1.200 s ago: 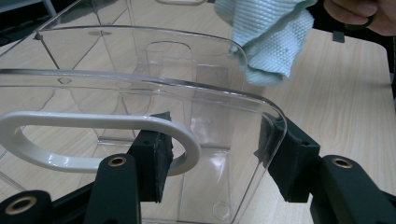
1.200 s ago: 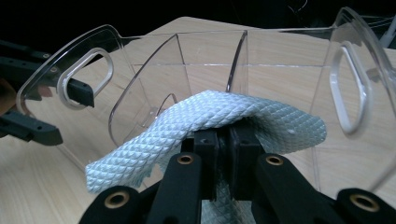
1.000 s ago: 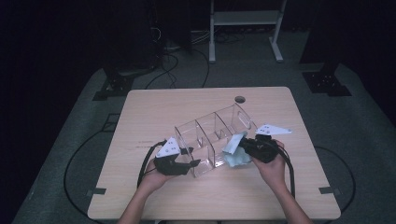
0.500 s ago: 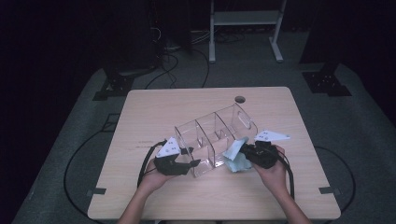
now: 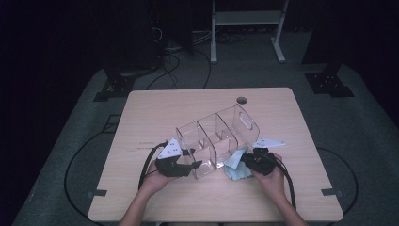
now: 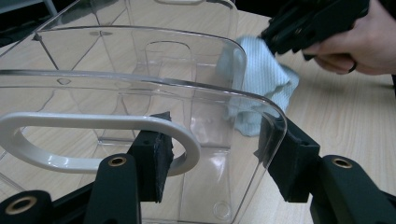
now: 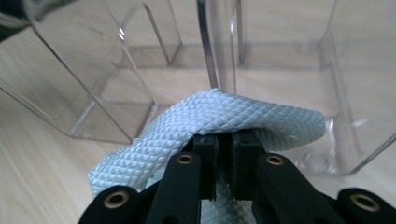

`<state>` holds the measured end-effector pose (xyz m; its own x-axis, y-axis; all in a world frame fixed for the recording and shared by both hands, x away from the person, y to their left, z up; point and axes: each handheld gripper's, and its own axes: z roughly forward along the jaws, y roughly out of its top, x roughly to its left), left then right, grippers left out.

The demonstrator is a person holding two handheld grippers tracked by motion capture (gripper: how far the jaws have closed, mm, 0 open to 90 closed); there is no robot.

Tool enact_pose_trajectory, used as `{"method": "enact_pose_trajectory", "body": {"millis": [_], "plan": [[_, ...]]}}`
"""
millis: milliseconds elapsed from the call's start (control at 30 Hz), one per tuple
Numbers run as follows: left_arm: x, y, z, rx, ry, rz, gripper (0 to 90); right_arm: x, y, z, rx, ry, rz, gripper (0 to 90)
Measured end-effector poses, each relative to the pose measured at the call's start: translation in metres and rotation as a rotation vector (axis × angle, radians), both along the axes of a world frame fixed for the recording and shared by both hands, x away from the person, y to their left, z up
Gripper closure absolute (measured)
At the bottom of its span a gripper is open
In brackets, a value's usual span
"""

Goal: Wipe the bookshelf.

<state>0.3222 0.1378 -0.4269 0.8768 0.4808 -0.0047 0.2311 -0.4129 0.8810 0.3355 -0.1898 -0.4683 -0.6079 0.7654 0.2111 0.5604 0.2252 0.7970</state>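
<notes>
Wiping the clear organizer, mid-job.

Left gripper (image 5: 195, 165) clamps the near end wall of the clear organizer (image 5: 214, 141), which lies tipped on the table (image 5: 155, 113) (one pad through the white-rimmed handle slot (image 6: 93, 140), one outside). Right gripper (image 5: 244, 160) is pinched shut on the light-blue cloth (image 7: 219, 126), pressed against the organizer's side wall near the table surface. My read: outer side wall being wiped now; inner compartments and far end probably left, though the pictures can't show what's already clean.
</notes>
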Motion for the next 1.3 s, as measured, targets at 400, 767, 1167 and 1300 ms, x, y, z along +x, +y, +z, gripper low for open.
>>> {"method": "enact_pose_trajectory", "body": {"millis": [400, 767, 1167, 1300], "plan": [[0.000, -0.001, 0.000, -0.001, 0.000, -0.002, 45.6, -0.006, -0.001, 0.020, 0.025, -0.073, -0.021, 83.3], [0.000, -0.002, 0.000, 0.000, -0.001, -0.003, 45.5, 0.004, 0.001, -0.011, -0.021, 0.040, -0.013, 83.1], [0.000, -0.003, -0.001, 0.000, 0.001, -0.003, 45.5, 0.000, -0.001, 0.002, 0.014, -0.019, -0.023, 83.3], [0.000, -0.003, -0.001, 0.000, 0.001, -0.002, 45.5, 0.004, 0.001, -0.015, -0.014, 0.050, -0.020, 83.2]]}}
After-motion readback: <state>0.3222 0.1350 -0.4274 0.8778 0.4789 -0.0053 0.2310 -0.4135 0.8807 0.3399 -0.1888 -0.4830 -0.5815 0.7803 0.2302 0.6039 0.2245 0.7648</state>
